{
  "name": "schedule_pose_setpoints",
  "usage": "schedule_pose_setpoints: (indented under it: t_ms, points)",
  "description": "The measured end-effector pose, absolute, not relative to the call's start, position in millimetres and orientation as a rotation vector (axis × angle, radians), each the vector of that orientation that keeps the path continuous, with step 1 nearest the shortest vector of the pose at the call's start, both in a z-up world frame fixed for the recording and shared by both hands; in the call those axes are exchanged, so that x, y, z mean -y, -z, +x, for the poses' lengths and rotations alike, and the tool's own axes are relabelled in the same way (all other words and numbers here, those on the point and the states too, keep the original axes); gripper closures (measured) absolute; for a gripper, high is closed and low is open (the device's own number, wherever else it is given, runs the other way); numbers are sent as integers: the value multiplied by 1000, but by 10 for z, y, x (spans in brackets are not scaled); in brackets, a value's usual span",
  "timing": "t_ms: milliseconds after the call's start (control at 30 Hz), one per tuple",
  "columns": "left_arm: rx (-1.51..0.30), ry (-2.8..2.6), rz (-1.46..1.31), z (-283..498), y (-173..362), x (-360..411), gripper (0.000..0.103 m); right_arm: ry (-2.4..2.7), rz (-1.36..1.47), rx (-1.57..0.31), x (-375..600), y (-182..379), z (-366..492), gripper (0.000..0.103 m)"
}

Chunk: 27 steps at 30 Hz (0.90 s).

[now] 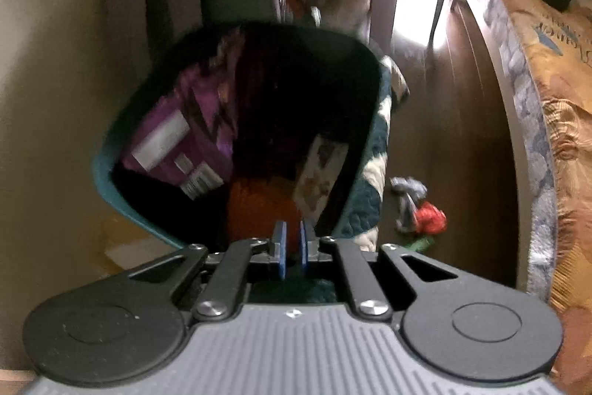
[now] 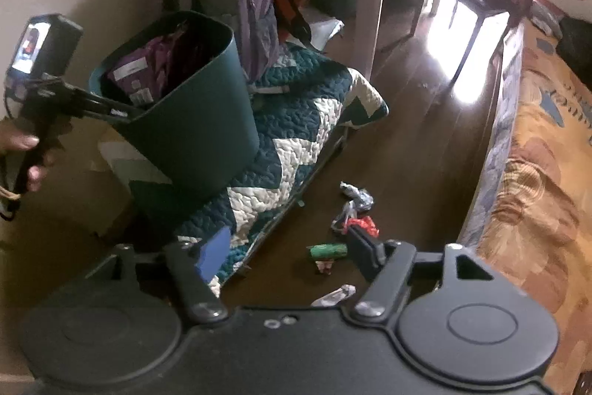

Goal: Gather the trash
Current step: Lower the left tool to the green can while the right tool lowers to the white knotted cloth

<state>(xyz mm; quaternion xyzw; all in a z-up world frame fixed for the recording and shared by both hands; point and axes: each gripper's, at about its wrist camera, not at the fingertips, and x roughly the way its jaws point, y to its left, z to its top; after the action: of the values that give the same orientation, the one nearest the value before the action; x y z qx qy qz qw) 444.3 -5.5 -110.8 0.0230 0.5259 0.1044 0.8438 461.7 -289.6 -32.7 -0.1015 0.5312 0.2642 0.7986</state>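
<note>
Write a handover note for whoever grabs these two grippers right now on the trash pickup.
Left gripper: shut on the rim of the green bin, holding it tilted above the quilt.
Right gripper: open, nothing between the jaws, over the wooden floor.
Done: a purple packet, something orange and a printed wrapper lie in the bin.
Left on the floor beside the bed: silver foil wrapper, red wrapper, green wrapper, clear wrapper.
Next, probably: take the nearest wrapper with the right gripper and drop it in the bin.
</note>
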Motion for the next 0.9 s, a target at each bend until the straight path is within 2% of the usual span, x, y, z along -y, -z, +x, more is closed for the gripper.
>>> schedule_pose_setpoints:
  t_ms: [33,100,167,267,333,367,400,633,900]
  points:
    - [-1088,-214,52,4394,999,94,93,-575,-220,-1128,2950,331,4596,29]
    - [-1076,-160,-15,4341,894,131,75,-582,-217,-1103,3023,345,4561,27]
    - [-1047,-130,-33,4254,838,191,47,-576,-203,-1077,3106,375,4520,22]
    - [-992,-80,-9,4164,874,367,25,-539,-161,-1041,3228,491,4469,18]
    - [-975,-39,-9,4149,998,478,22,-500,-130,-1020,3296,629,4446,13]
    - [-968,-17,-9,4148,1083,550,22,-479,-115,-1012,3330,697,4439,4]
    - [-965,-2,-4,4166,1172,602,22,-451,-100,-997,3355,787,4434,0]
    - [-998,69,-23,4528,2161,882,22,-271,-22,-974,3484,1758,4448,0]
    - [-1107,104,-43,4936,3650,1226,21,-164,56,-1023,3626,3204,4430,0]
